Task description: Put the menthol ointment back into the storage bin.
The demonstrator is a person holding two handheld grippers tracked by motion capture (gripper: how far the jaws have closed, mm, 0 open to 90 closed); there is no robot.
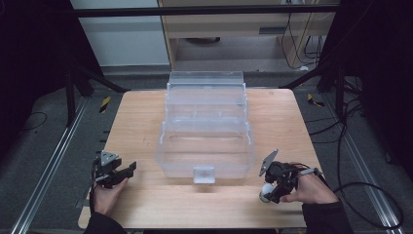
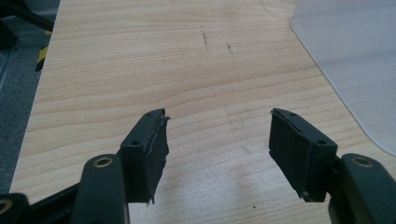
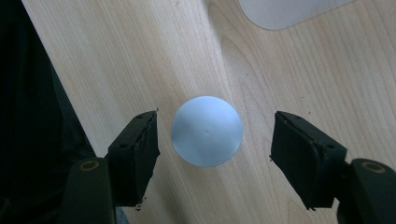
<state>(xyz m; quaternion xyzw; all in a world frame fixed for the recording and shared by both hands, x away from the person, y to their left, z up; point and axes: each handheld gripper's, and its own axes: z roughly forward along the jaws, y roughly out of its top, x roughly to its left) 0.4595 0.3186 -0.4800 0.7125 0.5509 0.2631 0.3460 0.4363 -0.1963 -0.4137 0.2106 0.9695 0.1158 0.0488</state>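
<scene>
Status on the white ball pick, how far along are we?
Done: the right gripper is lined up around the white ball near the wooden table's front edge. In hand: jaws straddle the ball with gaps both sides, no grip yet. Left: close, lift, likely carry to the clear tiered box. The left gripper is open, idle.

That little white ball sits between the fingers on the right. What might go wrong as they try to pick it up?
1. The ball is round and smooth, and gaps show on both sides between it and the right gripper's fingers; a lopsided squeeze might squirt it away.
2. It lies near the table's front edge, so once knocked it may roll off.
3. The clear box has tall walls; a low carry might bump its rim.
</scene>
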